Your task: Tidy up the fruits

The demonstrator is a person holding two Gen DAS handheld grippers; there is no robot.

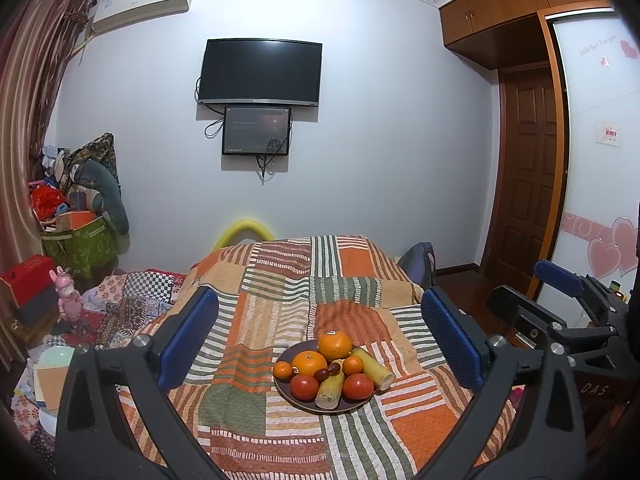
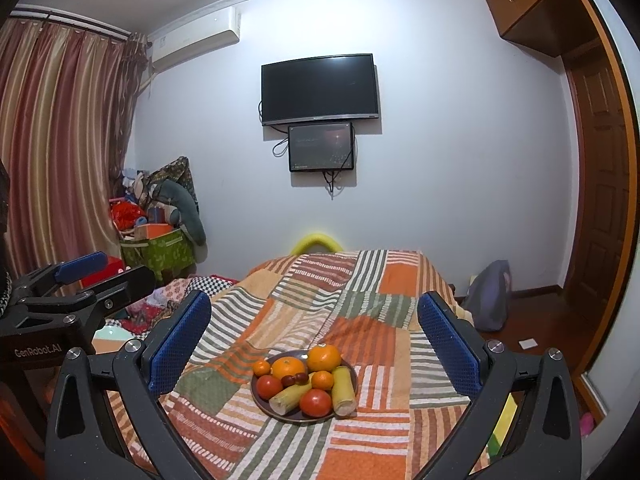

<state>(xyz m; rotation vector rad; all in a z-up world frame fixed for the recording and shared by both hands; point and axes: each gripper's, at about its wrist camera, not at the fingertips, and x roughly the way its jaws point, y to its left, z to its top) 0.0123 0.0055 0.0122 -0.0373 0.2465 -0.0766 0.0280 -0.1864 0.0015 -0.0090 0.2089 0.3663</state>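
A round, dark, shallow plate (image 1: 285,394) sits on a patchwork bedspread (image 1: 280,280) that covers the bed, roughly centred ahead of both tools. It is heaped with fruit. Two large oranges (image 1: 335,345) with dimpled, glossy skin lie toward the back, one carrying a small sticker on top. Two small mandarins (image 1: 283,370) sit at the left and right of the pile. Two smooth red tomatoes (image 1: 304,387) rest at the front edge. Between them, two short cylindrical pale yellow-green stalk pieces (image 1: 331,390) with cut, fibrous ends lie at an angle, one pointing front, the other jutting over the plate's right rim. A couple of small dark red jujube-like fruits (image 1: 328,371) sit in the middle.

The bedspread is woven cloth in orange, olive and cream blocks, many striped, with soft creases behind the plate.

The left tool (image 1: 320,344) hangs above the bed with its blue, stippled pads (image 1: 188,340) spread wide and nothing between them. The right tool (image 2: 316,346) is likewise spread wide and holds nothing; its textured blue pads (image 2: 178,344) frame the plate from above.
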